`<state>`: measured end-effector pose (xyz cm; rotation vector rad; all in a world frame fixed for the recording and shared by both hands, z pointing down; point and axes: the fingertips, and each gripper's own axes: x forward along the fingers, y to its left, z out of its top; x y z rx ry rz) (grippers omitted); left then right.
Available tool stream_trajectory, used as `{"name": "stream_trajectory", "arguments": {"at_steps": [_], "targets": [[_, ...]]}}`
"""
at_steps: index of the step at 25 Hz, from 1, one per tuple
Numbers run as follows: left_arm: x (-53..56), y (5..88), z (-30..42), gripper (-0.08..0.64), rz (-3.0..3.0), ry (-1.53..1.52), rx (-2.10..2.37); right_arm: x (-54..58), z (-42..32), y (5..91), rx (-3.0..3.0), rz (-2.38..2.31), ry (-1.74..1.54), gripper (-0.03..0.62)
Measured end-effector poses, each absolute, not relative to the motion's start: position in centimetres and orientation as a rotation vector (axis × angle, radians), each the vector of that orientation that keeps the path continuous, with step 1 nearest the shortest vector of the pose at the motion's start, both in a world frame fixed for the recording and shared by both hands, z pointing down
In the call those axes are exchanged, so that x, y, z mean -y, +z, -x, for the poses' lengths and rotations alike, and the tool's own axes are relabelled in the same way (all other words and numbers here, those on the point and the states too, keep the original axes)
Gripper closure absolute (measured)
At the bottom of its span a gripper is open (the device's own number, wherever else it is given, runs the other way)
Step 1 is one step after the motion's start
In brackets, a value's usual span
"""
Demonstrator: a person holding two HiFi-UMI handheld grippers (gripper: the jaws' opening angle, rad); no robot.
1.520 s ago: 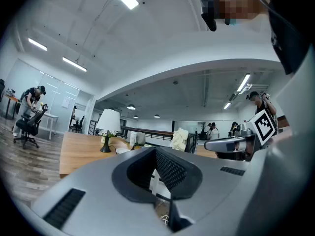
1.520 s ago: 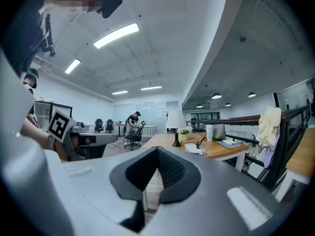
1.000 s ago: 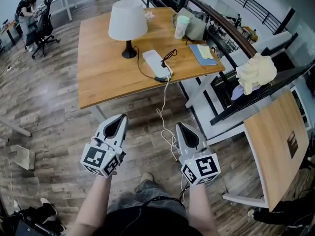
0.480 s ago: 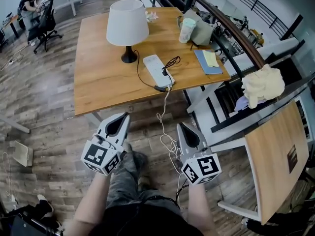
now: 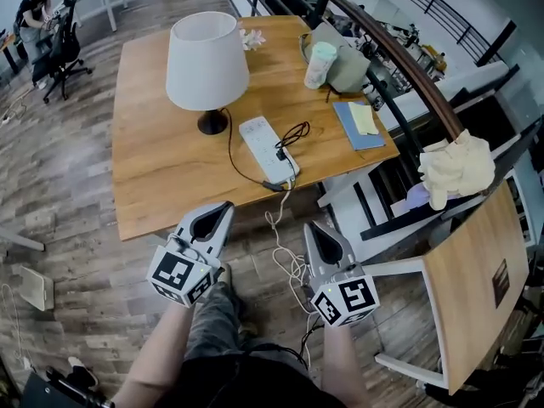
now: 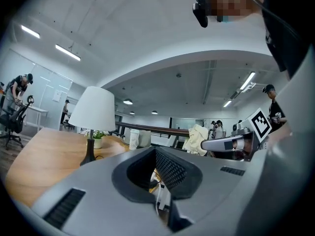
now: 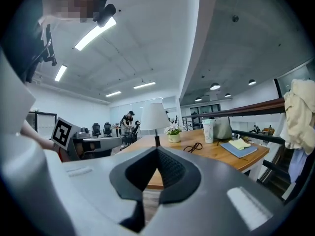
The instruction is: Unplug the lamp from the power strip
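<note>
Right, both grippers are held out level in front of the person, side by side and short of the table. The left gripper [image 5: 226, 206] has its jaws drawn together, tips meeting, with nothing between them; its own view shows the same at the tip [image 6: 155, 150]. The right gripper [image 5: 308, 226] is likewise closed up tight and empty, jaws meeting at a point [image 7: 157, 149].

Between the two grippers and just ahead, a white cable [image 5: 280, 228] hangs off the table edge and loops down toward the floor. Follow it up and you reach the power strip [image 5: 265, 149], lying flat on the wooden table [image 5: 161, 177] near its front edge, ahead of the gap between the grippers. A dark plug [image 5: 277, 185] sits at the strip's near end, and a black cord [image 5: 231, 155] curves from it back to the lamp's foot.

The lamp [image 5: 206, 62] stands upright beyond the strip, ahead of the left gripper and slightly to its left. From the right gripper it sits almost dead ahead, above the jaw tip [image 7: 154, 118].

Further out, ahead of the right gripper: a small black tangle [image 5: 293, 134] just beside the strip, a blue notebook [image 5: 357, 126], a pale cup [image 5: 320, 62] and a grey bag [image 5: 348, 53].
</note>
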<state>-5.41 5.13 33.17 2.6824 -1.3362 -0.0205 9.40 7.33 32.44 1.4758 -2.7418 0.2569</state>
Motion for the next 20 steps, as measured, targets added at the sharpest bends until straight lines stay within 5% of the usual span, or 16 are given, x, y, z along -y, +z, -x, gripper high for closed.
{"name": "stream_trajectory", "arguments": {"at_steps": [20], "targets": [[5.8, 35.3, 3.8, 0.563, -2.797, 0.035, 0.985, 3.1, -6.0, 35.4, 2.578, -1.6, 0.323, 0.584]]}}
